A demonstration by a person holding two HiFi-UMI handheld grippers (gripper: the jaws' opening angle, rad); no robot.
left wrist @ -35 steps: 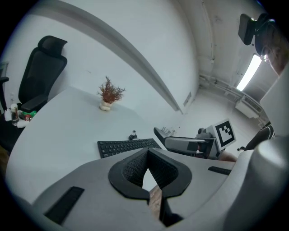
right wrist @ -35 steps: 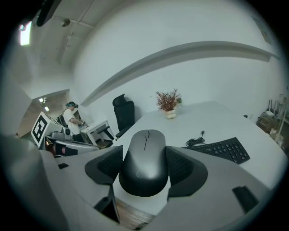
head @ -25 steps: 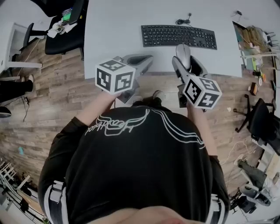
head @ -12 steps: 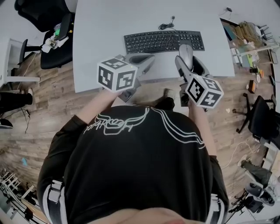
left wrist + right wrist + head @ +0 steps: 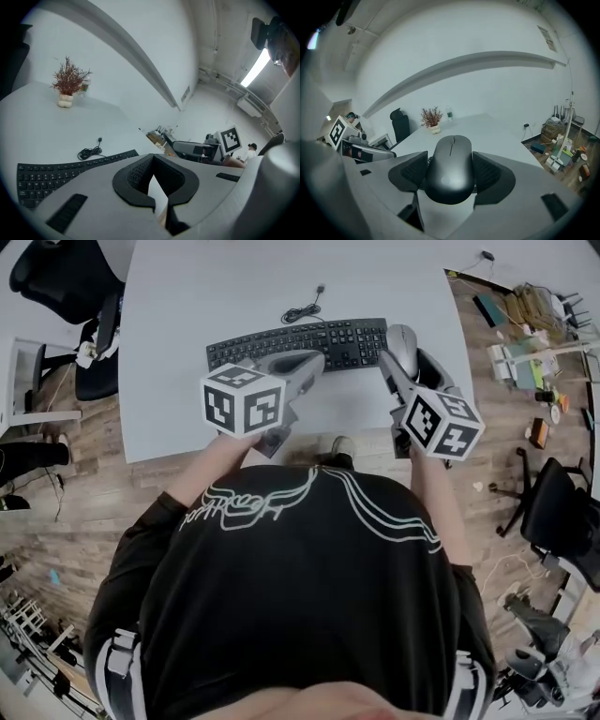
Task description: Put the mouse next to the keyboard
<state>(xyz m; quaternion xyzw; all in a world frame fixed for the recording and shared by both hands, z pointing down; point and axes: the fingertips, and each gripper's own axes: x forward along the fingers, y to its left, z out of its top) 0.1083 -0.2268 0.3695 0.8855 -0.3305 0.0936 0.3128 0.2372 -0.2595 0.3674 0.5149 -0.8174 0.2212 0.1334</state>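
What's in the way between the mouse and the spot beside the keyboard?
Nothing visible. The right gripper holds the mouse just off the right end of the keyboard, and the table around that end looks bare.

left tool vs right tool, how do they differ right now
The right tool is shut on the mouse; the left tool is shut on nothing. The right tool sits just past the right end of the keyboard; the left tool is over the keyboard's near edge, nearer its middle. Both are grey and reach over the white table.
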